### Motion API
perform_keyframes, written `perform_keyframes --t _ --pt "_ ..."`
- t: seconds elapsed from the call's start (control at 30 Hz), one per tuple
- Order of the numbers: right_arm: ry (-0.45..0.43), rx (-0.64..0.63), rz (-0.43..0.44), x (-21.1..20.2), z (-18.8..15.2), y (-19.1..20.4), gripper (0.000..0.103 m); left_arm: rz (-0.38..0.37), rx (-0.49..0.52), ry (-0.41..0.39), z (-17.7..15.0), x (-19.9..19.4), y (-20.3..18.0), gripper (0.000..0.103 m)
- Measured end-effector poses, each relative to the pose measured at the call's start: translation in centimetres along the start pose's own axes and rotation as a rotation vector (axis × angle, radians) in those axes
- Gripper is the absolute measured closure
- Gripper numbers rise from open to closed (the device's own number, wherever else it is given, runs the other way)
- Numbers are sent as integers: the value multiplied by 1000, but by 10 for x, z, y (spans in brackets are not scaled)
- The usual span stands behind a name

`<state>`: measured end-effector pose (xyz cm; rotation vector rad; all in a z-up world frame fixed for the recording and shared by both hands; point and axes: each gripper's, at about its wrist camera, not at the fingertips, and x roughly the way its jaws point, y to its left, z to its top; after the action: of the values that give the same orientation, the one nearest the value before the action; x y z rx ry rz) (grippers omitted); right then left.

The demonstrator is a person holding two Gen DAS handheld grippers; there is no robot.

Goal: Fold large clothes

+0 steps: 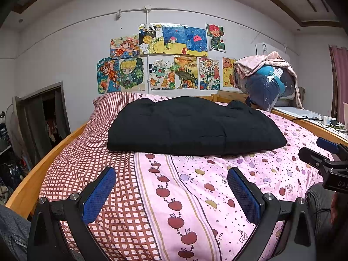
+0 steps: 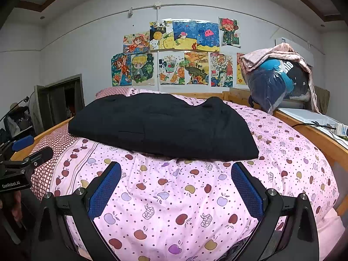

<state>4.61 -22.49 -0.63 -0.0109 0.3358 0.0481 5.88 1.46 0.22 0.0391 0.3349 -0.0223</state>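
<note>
A black garment (image 1: 191,128) (image 2: 161,128) lies folded into a thick rectangle across the middle of the bed. My left gripper (image 1: 171,176) hovers open above the near bedcover, a short way in front of the garment, nothing between its blue pads. My right gripper (image 2: 176,171) is likewise open and empty, just short of the garment's near edge. In each wrist view the other gripper shows at the frame's side: the right one (image 1: 326,152) and the left one (image 2: 26,150), its tips only just apart.
The bed carries a pink apple-print cover (image 2: 195,195) and a red checked sheet (image 1: 91,152), inside a wooden frame (image 1: 41,163). A bagged bundle under a pink blanket (image 2: 278,80) sits at the back right. A power strip (image 2: 339,128) lies on the right ledge. An open wardrobe (image 1: 47,117) stands left.
</note>
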Motion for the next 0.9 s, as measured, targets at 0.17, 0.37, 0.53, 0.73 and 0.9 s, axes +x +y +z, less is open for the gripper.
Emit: perform_keyframes --t 0.17,0.37,0.53,0.73,0.9 --pt "0 0 0 0 0 0 4 0 0 -1 0 0 0 0" --pt "-1 0 0 -1 -2 0 4 -2 -1 0 0 0 0 0" --pt "-1 0 0 -1 -1 0 4 -3 0 1 -1 0 -1 0" --pt "0 0 0 -1 -1 1 4 -39 -15 26 -8 2 -4 0" --pt "0 -1 0 -1 -1 1 4 -23 -32 42 -10 6 -1 0"
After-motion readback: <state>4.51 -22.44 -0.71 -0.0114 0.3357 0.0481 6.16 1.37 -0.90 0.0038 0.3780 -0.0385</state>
